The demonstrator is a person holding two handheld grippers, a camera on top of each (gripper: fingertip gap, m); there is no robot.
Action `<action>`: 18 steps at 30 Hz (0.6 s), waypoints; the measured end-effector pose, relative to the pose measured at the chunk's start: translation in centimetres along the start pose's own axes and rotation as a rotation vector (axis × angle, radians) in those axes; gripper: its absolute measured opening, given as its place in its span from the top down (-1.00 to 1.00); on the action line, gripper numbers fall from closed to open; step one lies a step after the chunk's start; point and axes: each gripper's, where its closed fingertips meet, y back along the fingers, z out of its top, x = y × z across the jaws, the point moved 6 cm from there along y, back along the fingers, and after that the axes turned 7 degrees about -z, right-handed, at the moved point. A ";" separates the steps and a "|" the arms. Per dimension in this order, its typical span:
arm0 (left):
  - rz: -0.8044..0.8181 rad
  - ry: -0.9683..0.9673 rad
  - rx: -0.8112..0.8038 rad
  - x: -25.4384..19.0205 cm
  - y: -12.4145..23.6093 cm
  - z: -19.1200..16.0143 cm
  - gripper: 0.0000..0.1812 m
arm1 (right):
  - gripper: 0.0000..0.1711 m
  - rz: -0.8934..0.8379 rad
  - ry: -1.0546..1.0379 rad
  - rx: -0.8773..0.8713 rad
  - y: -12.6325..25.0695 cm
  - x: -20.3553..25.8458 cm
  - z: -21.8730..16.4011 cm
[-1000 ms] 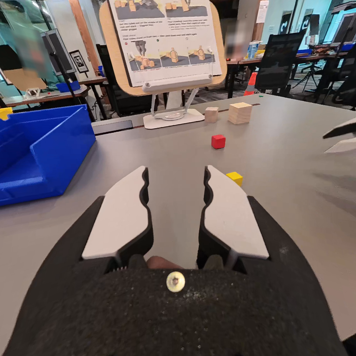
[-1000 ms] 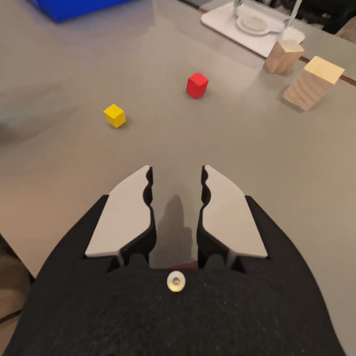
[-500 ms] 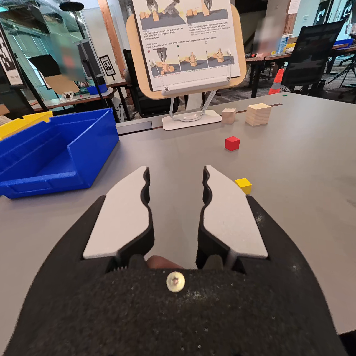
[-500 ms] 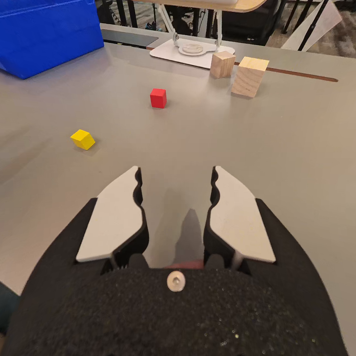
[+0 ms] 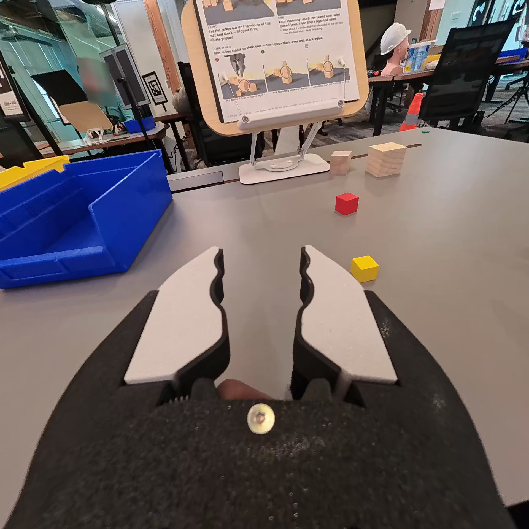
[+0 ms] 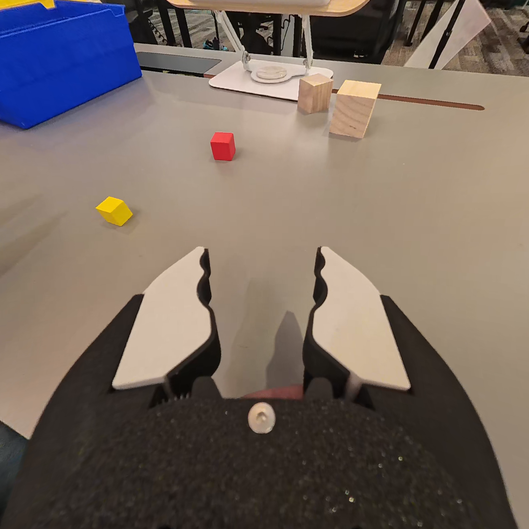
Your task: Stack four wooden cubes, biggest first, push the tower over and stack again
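Grey table (image 5: pixel 429 257), four cubes scattered apart; blue bin (image 5: pixel 86 223) left; office behind. Both tongs released, empty.

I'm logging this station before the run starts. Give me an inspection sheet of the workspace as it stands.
Surface: grey table, a dark slot along the far side.
Job's things: large wooden cube, small wooden cube, red cube, yellow cube; all apart, none stacked.
Clutter: blue bin, instruction board on a white stand.
Grippers: left claw and right claw open, empty.
Cables: nothing seen on the table.
Surroundings: desks, chairs, orange cone.
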 end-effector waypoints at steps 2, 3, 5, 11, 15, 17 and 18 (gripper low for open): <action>-0.007 0.007 0.001 0.0 0.0 0.0 0.44 | 0.19 0.002 0.003 0.001 0.1 0.1 0.0; -0.008 0.008 0.005 0.0 -0.1 0.0 0.44 | 0.19 0.004 0.004 0.002 0.1 0.1 -0.1; -0.019 0.014 0.009 -0.1 0.0 0.0 0.44 | 0.19 0.014 0.026 0.004 -0.1 0.1 0.2; -0.051 0.016 0.015 -0.7 -0.3 0.0 0.45 | 0.19 0.097 0.459 0.057 -6.3 -2.9 8.6; -0.080 -0.027 0.017 -1.3 -1.0 0.0 0.45 | 0.15 0.197 0.822 0.229 -14.4 -5.2 13.3; -0.087 -0.051 0.012 -1.6 -1.2 0.1 0.45 | 0.14 0.239 0.967 0.336 -18.0 -6.3 13.9; -0.092 -0.064 0.009 -1.7 -1.4 0.1 0.45 | 0.13 0.253 1.022 0.390 -19.6 -6.8 14.0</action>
